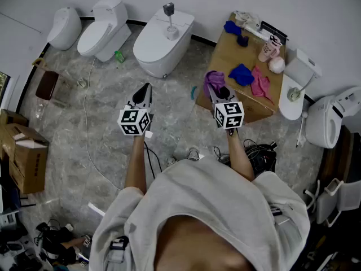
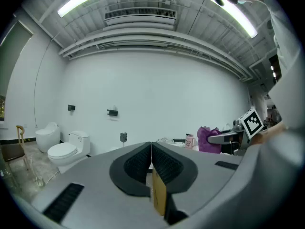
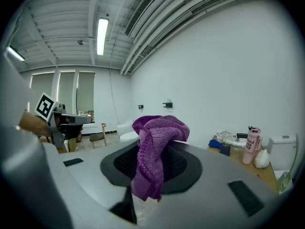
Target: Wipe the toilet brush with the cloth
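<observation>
Cloth point(image 3: 153, 147) bunched in right claw point(image 1: 220, 92) hides its tips

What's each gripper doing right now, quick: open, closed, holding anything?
Left gripper: closed, nothing between its jaws.
Right gripper: closed on the purple cloth.

Head view: overhead, looking steeply down, floor far below. Gripper views: level, close over own jaws, facing wall point(image 2: 157, 94) at 12 o'clock. Head and right gripper views share table point(image 1: 240, 49) at 1 o'clock.
</observation>
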The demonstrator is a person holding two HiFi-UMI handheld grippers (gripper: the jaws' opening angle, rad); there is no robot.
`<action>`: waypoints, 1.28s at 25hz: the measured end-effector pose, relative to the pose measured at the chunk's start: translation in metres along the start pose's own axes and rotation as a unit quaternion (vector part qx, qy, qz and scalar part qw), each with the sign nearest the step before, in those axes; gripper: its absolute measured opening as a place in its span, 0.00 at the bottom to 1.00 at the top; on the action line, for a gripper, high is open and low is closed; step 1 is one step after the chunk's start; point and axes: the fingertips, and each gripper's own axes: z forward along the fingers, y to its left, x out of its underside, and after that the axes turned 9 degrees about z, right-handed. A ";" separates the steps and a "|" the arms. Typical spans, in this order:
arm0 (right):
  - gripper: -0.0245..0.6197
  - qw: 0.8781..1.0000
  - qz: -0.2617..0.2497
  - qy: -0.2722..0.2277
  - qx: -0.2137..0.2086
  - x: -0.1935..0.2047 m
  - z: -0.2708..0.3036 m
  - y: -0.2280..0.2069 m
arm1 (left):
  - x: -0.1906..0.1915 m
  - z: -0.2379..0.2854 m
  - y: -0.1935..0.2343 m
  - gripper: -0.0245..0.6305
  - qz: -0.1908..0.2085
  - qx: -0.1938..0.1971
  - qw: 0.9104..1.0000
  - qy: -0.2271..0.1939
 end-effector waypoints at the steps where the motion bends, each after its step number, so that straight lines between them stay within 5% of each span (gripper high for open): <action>1: 0.22 1.000 0.000 0.000 0.000 0.000 0.000 -0.001 | 0.000 0.001 0.000 0.07 0.000 0.000 1.000 0.000; 32: 0.23 1.000 0.000 0.004 -0.023 0.000 0.005 -0.015 | 0.002 0.022 -0.012 0.07 -0.006 -0.007 1.000 0.007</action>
